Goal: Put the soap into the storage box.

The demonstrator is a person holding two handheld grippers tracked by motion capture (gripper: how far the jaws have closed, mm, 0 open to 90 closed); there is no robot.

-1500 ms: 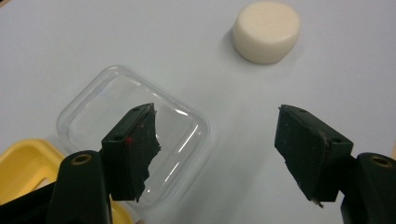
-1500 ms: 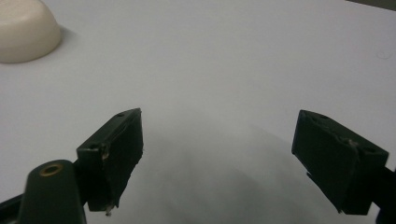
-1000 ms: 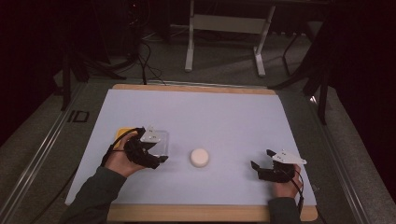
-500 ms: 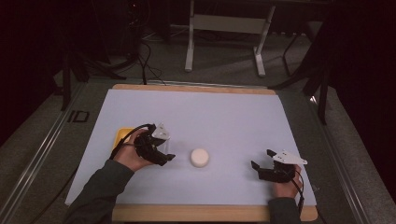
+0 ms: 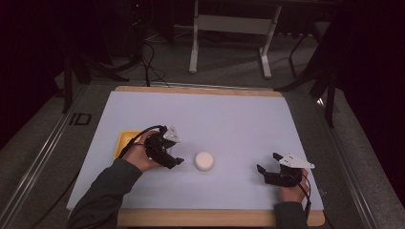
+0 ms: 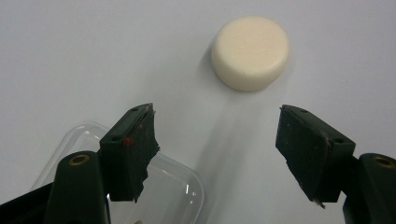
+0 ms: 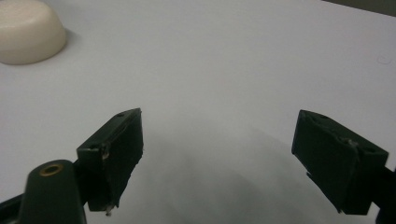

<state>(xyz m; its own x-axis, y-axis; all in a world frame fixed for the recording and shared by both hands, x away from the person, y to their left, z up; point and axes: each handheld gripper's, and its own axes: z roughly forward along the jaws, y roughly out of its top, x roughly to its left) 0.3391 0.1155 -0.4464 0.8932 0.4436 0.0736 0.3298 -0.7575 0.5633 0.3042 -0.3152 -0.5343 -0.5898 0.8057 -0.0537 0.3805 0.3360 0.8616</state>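
Note:
A cream round puck [image 5: 204, 161] lies on the white mat [image 5: 205, 114], slightly left of centre near the front. My left gripper [image 5: 174, 155] is just left of it, held in a hand, jaws open and pointing at it. In the left gripper view the puck [image 6: 251, 45] lies ahead of the open left gripper [image 6: 217, 135], beyond the tips and apart from them. A clear plastic container [image 6: 180, 191] lies under the left jaw. My right gripper [image 5: 267, 162] rests open at the front right. In the right gripper view the right gripper [image 7: 219, 140] holds nothing, and the puck [image 7: 28, 30] is far to the upper left.
A yellow flat piece [image 5: 125, 142] lies on the mat behind the left hand. The mat sits on a wooden board [image 5: 200, 89]. Beyond the table are a dark floor, cables and a metal stand [image 5: 229, 24].
My left gripper has moved right, off the clear container and toward the puck. The right gripper has stayed where it was.

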